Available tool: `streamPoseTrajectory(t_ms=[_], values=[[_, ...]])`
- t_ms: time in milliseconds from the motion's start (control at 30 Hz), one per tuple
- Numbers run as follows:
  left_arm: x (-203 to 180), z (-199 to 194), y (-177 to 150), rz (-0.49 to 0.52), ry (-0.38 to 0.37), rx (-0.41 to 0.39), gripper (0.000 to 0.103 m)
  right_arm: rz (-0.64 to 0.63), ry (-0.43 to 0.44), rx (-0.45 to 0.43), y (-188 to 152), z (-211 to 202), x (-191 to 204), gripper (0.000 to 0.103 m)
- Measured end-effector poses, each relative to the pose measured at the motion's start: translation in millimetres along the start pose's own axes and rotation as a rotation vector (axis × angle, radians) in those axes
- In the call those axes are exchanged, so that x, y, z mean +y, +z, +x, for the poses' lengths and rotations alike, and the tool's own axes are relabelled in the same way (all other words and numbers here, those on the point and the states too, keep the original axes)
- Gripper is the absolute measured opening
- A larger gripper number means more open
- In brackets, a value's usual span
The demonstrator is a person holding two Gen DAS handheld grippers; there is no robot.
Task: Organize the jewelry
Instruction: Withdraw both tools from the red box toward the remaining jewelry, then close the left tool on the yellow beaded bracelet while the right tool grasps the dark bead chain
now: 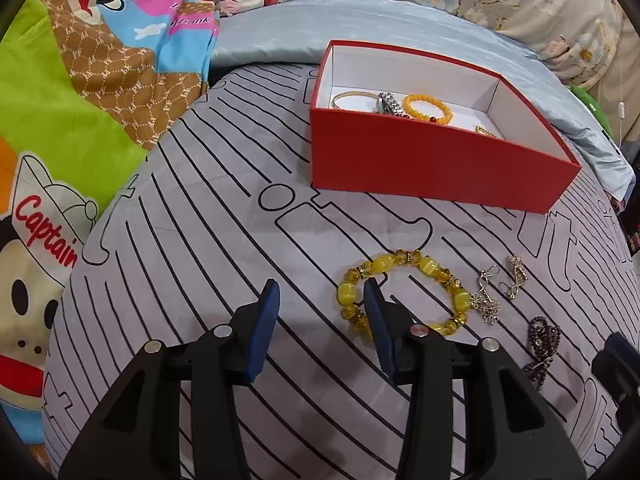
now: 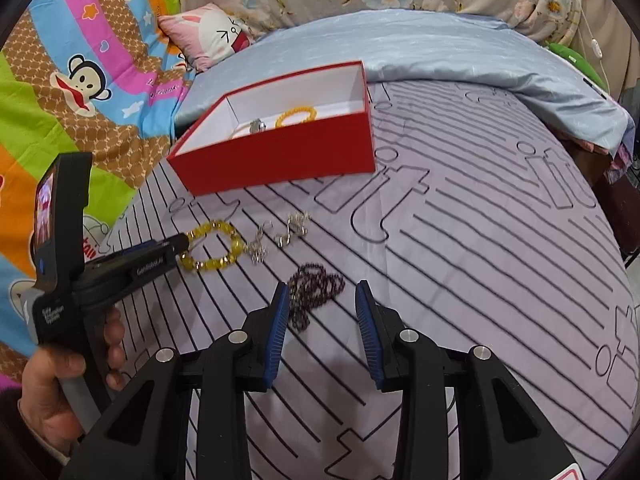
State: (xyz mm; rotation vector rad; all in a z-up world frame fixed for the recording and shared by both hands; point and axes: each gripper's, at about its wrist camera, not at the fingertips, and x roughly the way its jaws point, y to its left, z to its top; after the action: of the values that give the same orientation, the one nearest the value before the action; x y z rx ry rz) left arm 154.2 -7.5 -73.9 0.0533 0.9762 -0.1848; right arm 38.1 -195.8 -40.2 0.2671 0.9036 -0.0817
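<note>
A yellow bead bracelet (image 1: 424, 268) lies on the striped grey bedspread, also in the right wrist view (image 2: 216, 266). My left gripper (image 1: 322, 294) is open; its right finger reaches inside the bracelet's ring, its left finger stands outside it. Silver earrings (image 1: 488, 300) and a dark bead necklace (image 1: 542, 344) lie to the right. A red box (image 1: 432, 168) holds a gold bangle (image 1: 352, 94), a silver watch (image 1: 386, 104) and an orange bracelet (image 1: 426, 108). My right gripper (image 2: 322, 292) is open, just short of the dark necklace (image 2: 316, 292).
A cartoon monkey quilt (image 1: 80, 80) lies to the left, a light blue cover (image 1: 280, 36) and a floral quilt (image 1: 520, 0) behind the box. The striped bedspread (image 2: 480, 240) stretches to the right. The left gripper's body and the hand holding it (image 2: 60, 380) fill the right wrist view's left side.
</note>
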Motion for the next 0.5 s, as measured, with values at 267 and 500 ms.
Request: streamPoseTrajectory(t_ms=[267,500], values=[[-7,11,0,-0.002,0.009,-0.015,0.041,-0.003,0.006,0.028,-10,6,4,0.034],[-12,9,-5,0.024,0.008,-0.036,0.009,-0.009,0.013,0.044,-12,13,10,0.034]])
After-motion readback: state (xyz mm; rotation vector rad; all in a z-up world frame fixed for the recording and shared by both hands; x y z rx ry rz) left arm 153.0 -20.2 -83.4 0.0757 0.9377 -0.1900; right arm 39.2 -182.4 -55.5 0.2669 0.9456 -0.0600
